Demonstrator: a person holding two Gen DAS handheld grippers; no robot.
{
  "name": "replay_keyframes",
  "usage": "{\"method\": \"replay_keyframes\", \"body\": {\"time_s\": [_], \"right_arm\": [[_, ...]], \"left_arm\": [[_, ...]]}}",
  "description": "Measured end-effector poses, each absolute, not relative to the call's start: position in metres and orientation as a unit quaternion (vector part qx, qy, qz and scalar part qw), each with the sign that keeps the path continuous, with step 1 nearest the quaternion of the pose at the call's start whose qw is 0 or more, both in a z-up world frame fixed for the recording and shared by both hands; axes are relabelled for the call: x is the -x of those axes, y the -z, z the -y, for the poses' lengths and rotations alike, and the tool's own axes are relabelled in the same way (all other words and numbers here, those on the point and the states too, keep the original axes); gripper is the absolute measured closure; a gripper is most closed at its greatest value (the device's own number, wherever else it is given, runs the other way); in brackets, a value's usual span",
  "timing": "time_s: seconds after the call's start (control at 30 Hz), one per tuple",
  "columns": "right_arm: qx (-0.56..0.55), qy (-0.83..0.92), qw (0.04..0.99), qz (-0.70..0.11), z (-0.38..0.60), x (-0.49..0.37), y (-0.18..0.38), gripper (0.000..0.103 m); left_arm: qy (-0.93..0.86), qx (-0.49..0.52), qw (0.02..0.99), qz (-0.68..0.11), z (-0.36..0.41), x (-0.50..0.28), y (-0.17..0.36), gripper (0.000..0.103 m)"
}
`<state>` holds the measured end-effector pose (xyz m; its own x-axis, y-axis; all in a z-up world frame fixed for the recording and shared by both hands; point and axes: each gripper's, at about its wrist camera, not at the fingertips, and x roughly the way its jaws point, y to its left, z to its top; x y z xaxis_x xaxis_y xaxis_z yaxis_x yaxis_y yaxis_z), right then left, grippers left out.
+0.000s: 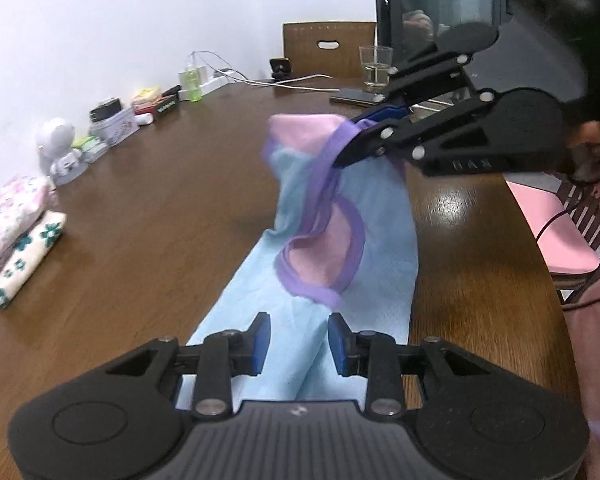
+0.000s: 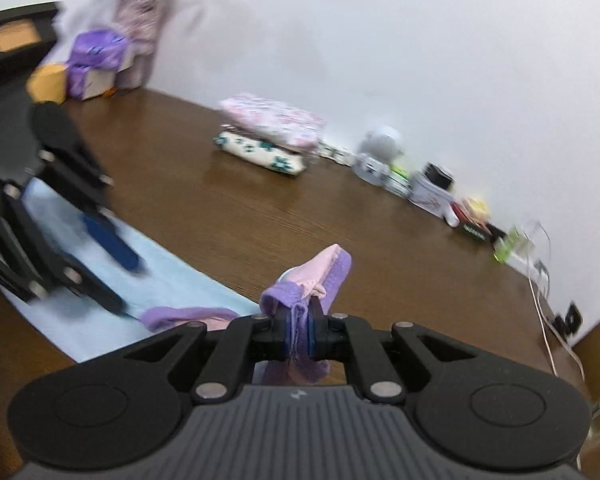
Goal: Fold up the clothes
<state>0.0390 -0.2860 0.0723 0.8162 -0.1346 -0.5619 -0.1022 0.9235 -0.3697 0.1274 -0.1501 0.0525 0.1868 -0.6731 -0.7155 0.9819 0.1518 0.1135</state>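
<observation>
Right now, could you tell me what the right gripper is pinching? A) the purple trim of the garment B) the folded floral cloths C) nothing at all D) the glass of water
A: the right gripper is shut on the purple trim of the pink and blue garment, lifting that end off the table.

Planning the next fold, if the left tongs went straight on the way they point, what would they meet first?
Most likely the blue cloth lying between the open left tongs, then the purple-edged pink part beyond it. Depth is hard to judge.
</observation>
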Motion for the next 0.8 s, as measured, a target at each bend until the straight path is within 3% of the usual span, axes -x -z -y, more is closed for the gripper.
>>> {"method": "replay_keyframes", "body": {"time_s": [0.8], "right_arm": [[0.259,-0.088,0.900,-0.339,0.196,-0.067,-0.047,0.096]], "left_arm": [[0.628,-0.283,0.681,-0.248,0.114,-0.113,-0.040,0.073]]}}
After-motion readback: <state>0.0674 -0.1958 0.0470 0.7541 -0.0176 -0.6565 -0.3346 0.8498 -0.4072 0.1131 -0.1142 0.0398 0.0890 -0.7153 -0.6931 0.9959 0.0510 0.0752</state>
